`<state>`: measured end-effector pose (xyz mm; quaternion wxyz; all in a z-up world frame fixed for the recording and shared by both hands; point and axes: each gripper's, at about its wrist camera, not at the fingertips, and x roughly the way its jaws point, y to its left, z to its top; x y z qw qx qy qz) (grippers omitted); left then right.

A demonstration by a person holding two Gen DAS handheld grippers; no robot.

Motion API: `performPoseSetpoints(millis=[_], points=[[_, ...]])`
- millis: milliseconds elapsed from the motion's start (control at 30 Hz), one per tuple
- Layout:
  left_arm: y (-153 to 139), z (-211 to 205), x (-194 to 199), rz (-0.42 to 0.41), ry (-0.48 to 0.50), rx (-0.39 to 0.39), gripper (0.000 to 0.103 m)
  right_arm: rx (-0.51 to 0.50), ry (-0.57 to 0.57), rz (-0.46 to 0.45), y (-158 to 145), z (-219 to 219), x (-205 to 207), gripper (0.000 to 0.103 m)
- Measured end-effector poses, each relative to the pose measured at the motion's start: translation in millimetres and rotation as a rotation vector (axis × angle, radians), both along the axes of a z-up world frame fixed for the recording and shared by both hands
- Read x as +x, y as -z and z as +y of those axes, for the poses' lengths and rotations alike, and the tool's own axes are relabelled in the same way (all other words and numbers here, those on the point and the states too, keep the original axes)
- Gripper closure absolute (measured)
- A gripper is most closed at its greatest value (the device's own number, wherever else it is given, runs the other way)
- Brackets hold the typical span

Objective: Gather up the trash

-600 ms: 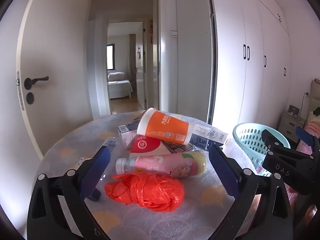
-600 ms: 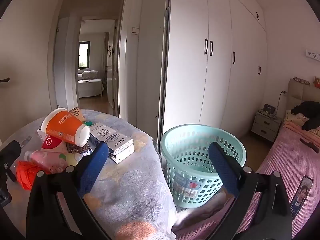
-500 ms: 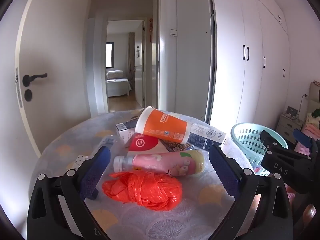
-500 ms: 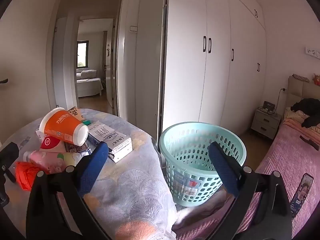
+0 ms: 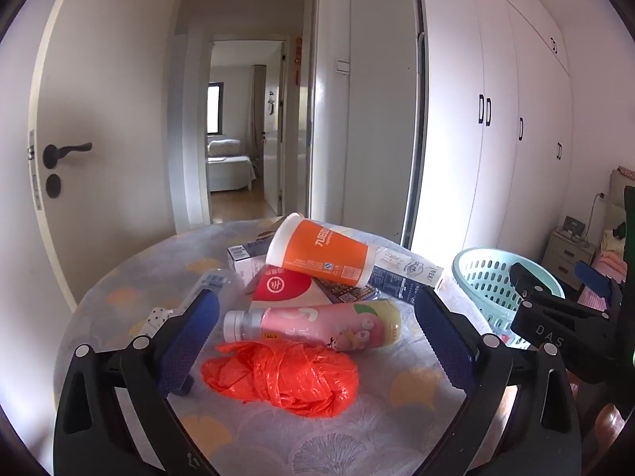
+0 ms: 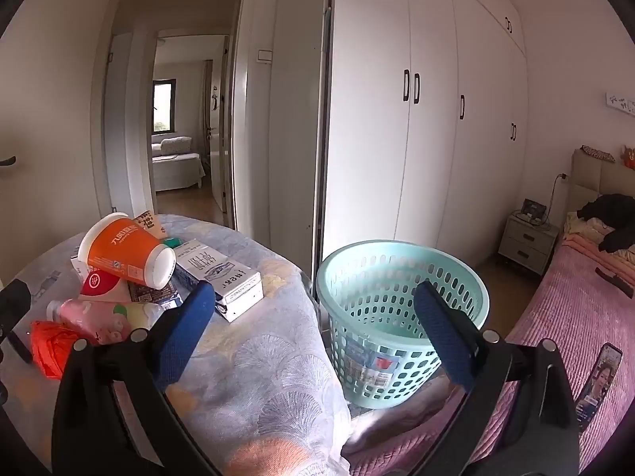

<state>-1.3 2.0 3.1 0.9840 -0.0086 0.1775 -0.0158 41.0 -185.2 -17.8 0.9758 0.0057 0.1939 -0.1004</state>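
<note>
A crumpled orange plastic bag (image 5: 281,377) lies low in the centre of the left wrist view; just above it, a pink bottle (image 5: 317,323) lies on its side. Above that, an orange paper cup (image 5: 321,254) (tipped over) rests on flattened cartons (image 5: 401,275). At right stands a mint basket (image 6: 401,317), upright.

left wrist: near, faces table (image 5: 119,289) | right wrist: faces basket (image 6: 401,277) | shared: both

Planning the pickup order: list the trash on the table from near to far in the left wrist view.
Orange plastic bag → pink drink bottle → red-and-white packet → orange cup, lying on top of the pile.
</note>
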Motion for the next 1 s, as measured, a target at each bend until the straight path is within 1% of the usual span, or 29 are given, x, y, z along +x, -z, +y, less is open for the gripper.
performPoseSetpoints(millis=[167,767,1000], points=[[1,3,-1,0.003,0.001,-0.015,0.008,-0.009,0.000,-0.003,-1,2,-2,0.007],[-2,16,-5,-0.006,-0.031,-0.028,0.008,-0.012,-0.010,-0.002,-2,6,-4,0.008],[-3,18,-8,-0.033,-0.051,-0.027,0.008,-0.009,-0.008,-0.028,-5,6,-7,0.008]])
